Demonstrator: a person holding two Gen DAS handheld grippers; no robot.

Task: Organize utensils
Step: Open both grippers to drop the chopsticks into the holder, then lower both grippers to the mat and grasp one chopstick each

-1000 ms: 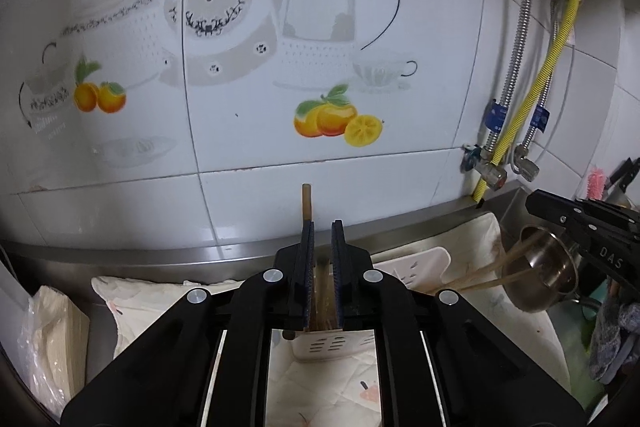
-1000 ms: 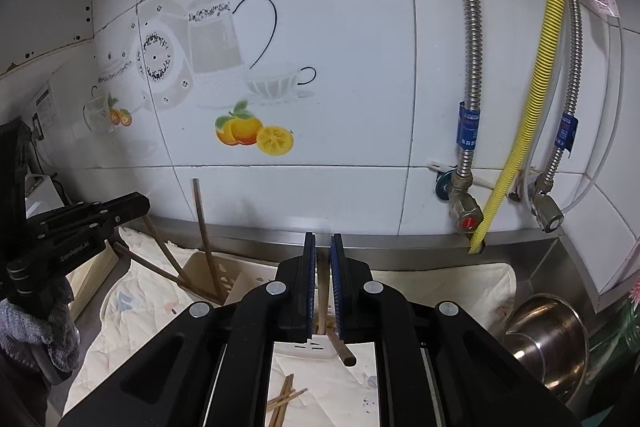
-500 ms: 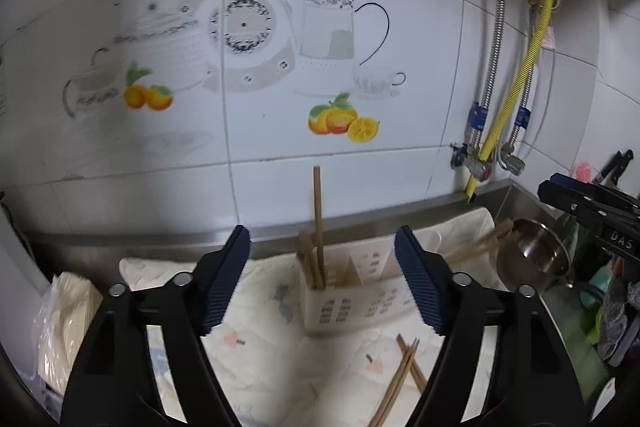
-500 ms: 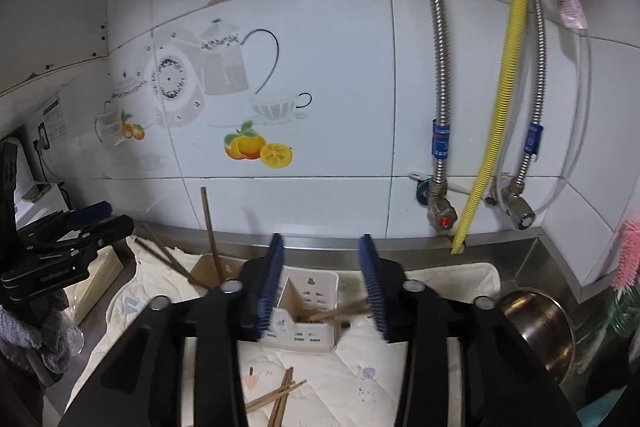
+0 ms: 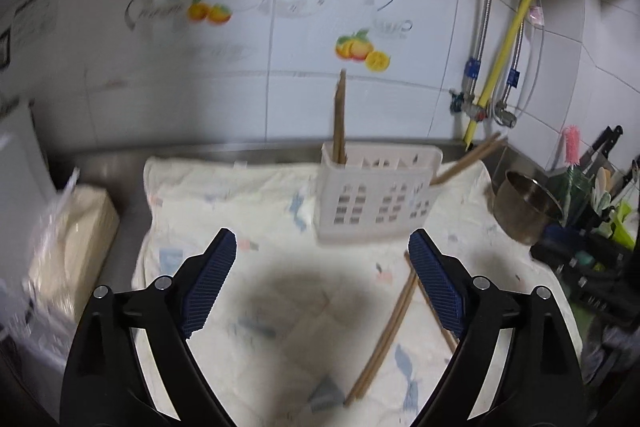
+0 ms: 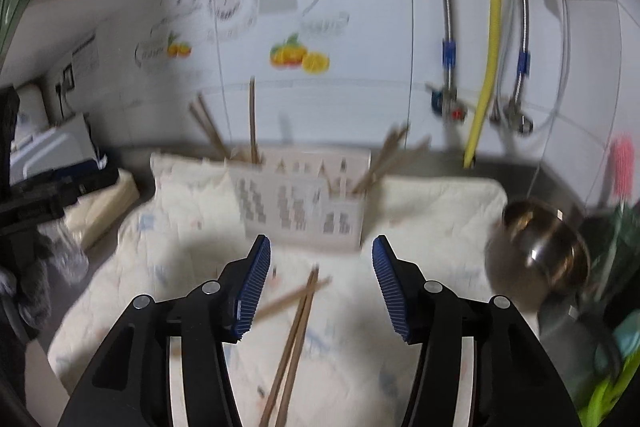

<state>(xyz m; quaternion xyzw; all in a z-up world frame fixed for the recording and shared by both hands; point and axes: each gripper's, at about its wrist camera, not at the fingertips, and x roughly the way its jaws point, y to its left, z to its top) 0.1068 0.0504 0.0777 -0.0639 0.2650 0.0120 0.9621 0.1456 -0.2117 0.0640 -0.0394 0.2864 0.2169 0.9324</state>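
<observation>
A white slotted utensil holder [image 5: 376, 199] [image 6: 300, 203] stands on a pale cloth [image 5: 224, 195] [image 6: 432, 203]. Brown chopsticks stand upright in its left end [image 5: 339, 115] [image 6: 252, 119]. Others lean out of its right end [image 5: 468, 159] [image 6: 384, 155]. Loose chopsticks lie on the cloth in front of it [image 5: 388, 327] [image 6: 300, 323]. My left gripper [image 5: 322, 247] hangs short of the holder, its jaws opening wide with nothing between them. My right gripper [image 6: 321, 251] is also short of the holder, jaws opening, above the loose chopsticks and not touching them.
A steel bowl [image 5: 524, 203] [image 6: 540, 247] sits right of the cloth, beside a rack of tools [image 5: 592, 187]. A wrapped tissue pack [image 5: 72, 239] lies at the left. The tiled wall carries hoses and a yellow pipe [image 5: 500, 67] [image 6: 492, 39]. The left gripper's body [image 6: 36, 195] shows at the left edge.
Both grippers were shut on a chopstick over the holder; they have opened, leaving the chopsticks in it. Both have drawn back and lower, so the holder now stands farther ahead.
</observation>
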